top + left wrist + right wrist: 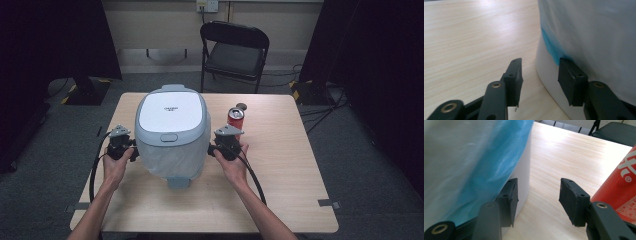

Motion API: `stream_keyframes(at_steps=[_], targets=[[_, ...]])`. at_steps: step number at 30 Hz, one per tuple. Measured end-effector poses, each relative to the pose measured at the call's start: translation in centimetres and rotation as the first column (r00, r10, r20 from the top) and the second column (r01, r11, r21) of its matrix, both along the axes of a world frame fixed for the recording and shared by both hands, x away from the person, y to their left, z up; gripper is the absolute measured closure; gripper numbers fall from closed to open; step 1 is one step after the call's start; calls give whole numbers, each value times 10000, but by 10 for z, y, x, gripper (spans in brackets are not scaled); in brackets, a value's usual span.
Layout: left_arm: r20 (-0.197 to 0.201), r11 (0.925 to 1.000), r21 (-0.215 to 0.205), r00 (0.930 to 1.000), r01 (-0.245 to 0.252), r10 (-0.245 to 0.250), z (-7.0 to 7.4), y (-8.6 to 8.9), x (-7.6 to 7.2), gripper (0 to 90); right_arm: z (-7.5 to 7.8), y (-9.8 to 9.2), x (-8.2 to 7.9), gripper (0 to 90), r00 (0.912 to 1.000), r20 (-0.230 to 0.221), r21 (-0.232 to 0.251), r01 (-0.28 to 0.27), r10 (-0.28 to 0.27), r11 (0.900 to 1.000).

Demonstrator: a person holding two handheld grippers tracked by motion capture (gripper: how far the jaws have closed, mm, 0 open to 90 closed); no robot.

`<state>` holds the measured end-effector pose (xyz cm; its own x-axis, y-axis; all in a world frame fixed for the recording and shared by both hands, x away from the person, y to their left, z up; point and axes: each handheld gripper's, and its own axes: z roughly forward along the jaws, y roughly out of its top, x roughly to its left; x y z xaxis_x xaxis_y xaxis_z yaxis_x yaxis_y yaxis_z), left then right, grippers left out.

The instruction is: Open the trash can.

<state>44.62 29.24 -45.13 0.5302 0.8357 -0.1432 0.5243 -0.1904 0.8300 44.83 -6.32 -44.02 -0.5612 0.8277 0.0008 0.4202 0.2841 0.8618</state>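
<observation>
Left tongs point(131, 148): jaws partly open, nothing gripped; one pad sits close against the bin's left side.
Bin point(170, 131): grey-and-white lidded bin at mid-counter point(280, 200), lid shut; contents hidden.
Bag liner point(172, 162): pale blue-tinted plastic draped over the bin's outside wall.
Right tongs point(214, 149): jaws partly open, empty, just beside the bin's right side.
Can point(235, 118): red drink can just right of the right tongs; top looks opened, contents unseen.
Risk: widening or swinging the right tongs could likely topple the can; pinching only thin liner may tear it.
</observation>
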Motion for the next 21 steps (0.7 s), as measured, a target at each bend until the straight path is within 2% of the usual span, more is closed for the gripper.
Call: stream_keyframes(at_steps=[2, 3, 5, 8, 12, 16, 21], targets=[[-80, 9997, -207, 9999, 106, -108, -2, 0, 3, 605, -1, 1, 1, 547, 10000, 46, 104, 8, -9, 9999], [-99, 9990, -398, 9998, 189, -194, -3, -1, 3, 653, -1, 1, 1, 596, 9999, -55, 275, -151, 153, 9995], [-42, 9985, -472, 9996, 281, -283, -4, -3, 2, 718, -2, 0, 0, 658, 9993, -45, 418, -379, 381, 9984], [-41, 9984, -270, 9987, 499, -500, -2, -9, -1, 797, -1, -2, -5, 709, 9985, -116, 427, -537, 543, 9976], [-75, 9962, -121, 9962, 863, -864, 0, -12, -8, 806, 0, -9, -16, 718, 9968, -143, 381, -781, 787, 9962], [-161, 9923, -243, 9924, 1214, -1219, -1, -17, -23, 808, 0, -18, -27, 717, 9953, -255, 424, -919, 931, 9949], [-171, 9881, -181, 9881, 1525, -1528, -1, -24, -37, 807, 2, -28, -40, 716, 9936, -389, 399, -1045, 1060, 9937]])
